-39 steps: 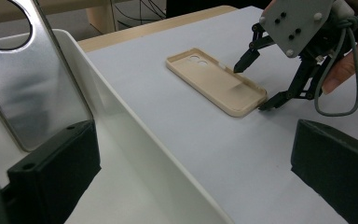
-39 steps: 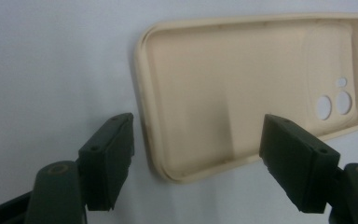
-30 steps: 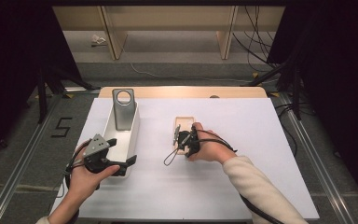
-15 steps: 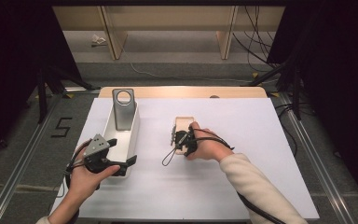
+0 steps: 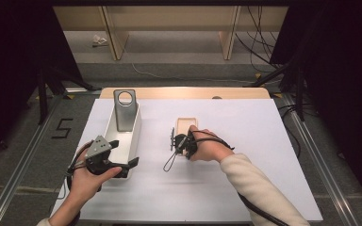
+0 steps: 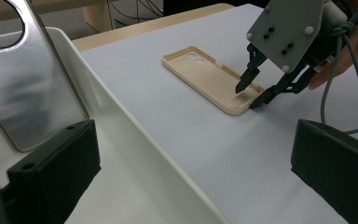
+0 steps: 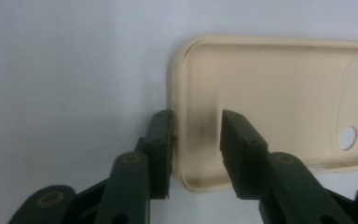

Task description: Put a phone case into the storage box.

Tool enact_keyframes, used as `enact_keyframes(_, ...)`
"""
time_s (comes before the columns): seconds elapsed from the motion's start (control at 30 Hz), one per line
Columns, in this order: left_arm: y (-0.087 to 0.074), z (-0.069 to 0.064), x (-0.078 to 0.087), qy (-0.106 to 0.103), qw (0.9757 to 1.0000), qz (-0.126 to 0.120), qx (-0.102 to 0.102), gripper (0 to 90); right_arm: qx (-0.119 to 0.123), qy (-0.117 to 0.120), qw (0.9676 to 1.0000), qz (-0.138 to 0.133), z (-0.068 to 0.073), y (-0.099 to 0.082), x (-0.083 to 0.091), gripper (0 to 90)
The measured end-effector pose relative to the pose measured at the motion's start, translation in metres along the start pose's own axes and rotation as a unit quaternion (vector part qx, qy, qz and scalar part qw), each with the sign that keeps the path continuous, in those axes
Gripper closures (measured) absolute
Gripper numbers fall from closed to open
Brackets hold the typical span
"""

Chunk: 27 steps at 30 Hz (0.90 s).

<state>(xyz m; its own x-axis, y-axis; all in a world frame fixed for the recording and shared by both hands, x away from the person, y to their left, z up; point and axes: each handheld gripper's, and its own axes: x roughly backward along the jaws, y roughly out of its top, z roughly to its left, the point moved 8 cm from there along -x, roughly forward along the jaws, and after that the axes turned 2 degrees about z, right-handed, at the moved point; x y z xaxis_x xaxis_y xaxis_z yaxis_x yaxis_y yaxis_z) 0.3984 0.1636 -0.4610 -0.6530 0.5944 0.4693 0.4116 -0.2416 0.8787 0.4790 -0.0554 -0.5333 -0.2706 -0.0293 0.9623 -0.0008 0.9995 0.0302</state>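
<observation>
Right hand-held gripper (image 7: 196, 140) astride phone case (image 7: 279, 107) rim

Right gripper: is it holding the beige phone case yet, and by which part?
Not yet. The right gripper is open, its jaws straddling the short end wall of the beige phone case, one outside, one inside. The left gripper holds nothing.

Bright even light on table (image 5: 264, 141); dark surroundings; soft close-up blur.
</observation>
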Motion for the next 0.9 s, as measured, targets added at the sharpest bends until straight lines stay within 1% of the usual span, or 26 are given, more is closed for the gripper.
enact_keyframes(0.07, 0.0000, -0.0001, -0.0001, 0.000, 1.0000, 0.000, 0.000, 0.6, 0.006, 0.004, 1.0000, -0.001, 0.0009, 0.0001, 0.0000, 72.0)
enact_keyframes(0.13, 0.0001, -0.0001, -0.0001, 0.000, 1.0000, 0.000, 0.000, 0.6, 0.008, 0.007, 0.9999, -0.001, 0.0027, 0.0002, -0.0001, 75.2)
enact_keyframes(0.2, -0.0001, -0.0002, -0.0001, 0.000, 1.0000, 0.000, -0.001, 0.7, 0.007, 0.010, 0.9999, 0.001, 0.0042, 0.0001, 0.0001, 77.3)
enact_keyframes(0.23, -0.0002, -0.0002, -0.0002, 0.000, 1.0000, 0.001, -0.002, 0.7, 0.011, 0.010, 0.9999, 0.005, 0.0041, -0.0001, 0.0004, 78.2)
enact_keyframes(0.27, -0.0002, -0.0003, -0.0002, 0.000, 1.0000, 0.000, -0.001, 0.7, 0.010, 0.011, 0.9999, 0.002, 0.0050, 0.0004, 0.0000, 79.3)
enact_keyframes(0.37, 0.0000, -0.0005, -0.0003, -0.001, 1.0000, 0.000, -0.002, 0.7, 0.018, 0.011, 0.9998, 0.003, 0.0054, 0.0006, -0.0001, 81.9)
enact_keyframes(0.73, -0.0003, -0.0002, -0.0005, -0.001, 1.0000, 0.000, -0.001, 0.6, 0.015, 0.016, 0.9997, 0.003, 0.0072, -0.0011, 0.0013, 85.7)
enact_keyframes(0.87, -0.0002, -0.0001, -0.0002, 0.000, 1.0000, 0.000, -0.001, 0.7, 0.014, 0.015, 0.9998, -0.008, 0.0081, 0.0001, 0.0017, 86.0)
enact_keyframes(0.9, -0.0001, 0.0000, -0.0002, 0.000, 1.0000, 0.000, -0.001, 0.7, 0.012, 0.016, 0.9998, -0.007, 0.0089, 0.0000, 0.0027, 86.0)
